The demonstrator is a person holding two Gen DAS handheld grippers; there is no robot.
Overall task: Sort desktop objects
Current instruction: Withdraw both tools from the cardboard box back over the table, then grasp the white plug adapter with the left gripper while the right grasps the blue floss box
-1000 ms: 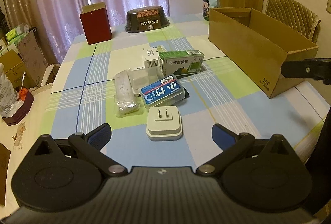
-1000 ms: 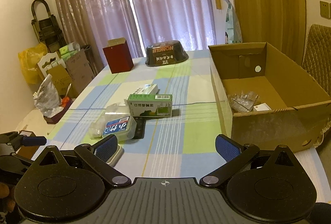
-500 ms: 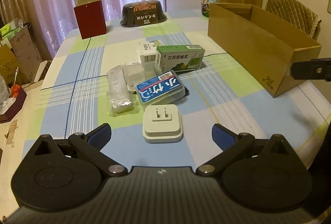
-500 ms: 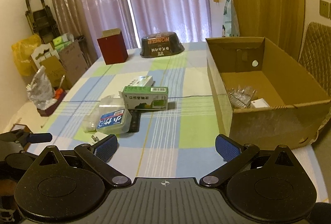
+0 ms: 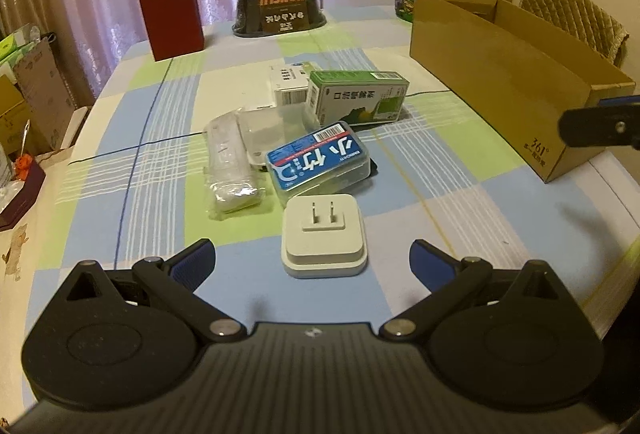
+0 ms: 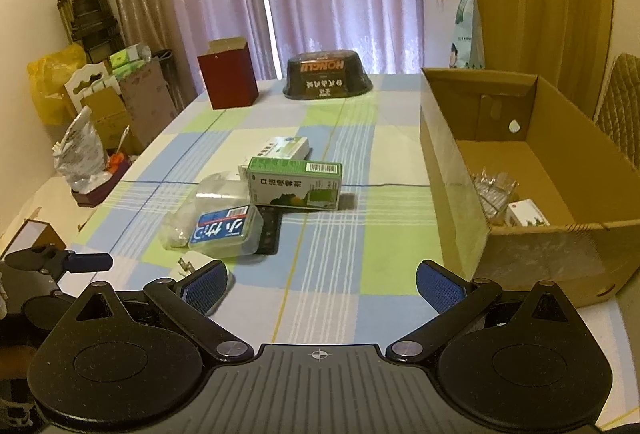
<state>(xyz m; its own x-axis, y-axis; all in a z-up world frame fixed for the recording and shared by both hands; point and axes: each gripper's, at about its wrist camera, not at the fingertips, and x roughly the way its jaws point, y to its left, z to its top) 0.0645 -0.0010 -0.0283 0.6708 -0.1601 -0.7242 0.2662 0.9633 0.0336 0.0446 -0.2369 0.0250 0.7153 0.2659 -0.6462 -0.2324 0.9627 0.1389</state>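
Plug adapter [image 5: 324,238] white, prongs up, on checked surface [image 5: 152,226], just in front of blue-label case [image 5: 318,161] | left gripper [image 5: 312,262] jaws wide apart, empty, adapter just ahead between them | right gripper [image 6: 322,284] jaws wide apart, empty, beside cardboard box [image 6: 452,169]

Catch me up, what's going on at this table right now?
A person holds two grippers over a checked tablecloth, sorting clutter into the cardboard box. Both are empty, jaws open. The left gripper is lined up on the white plug adapter, nearest of the pile. The blue-labelled case and green carton wait behind it. The right gripper hovers beside the box, which already holds a few items.
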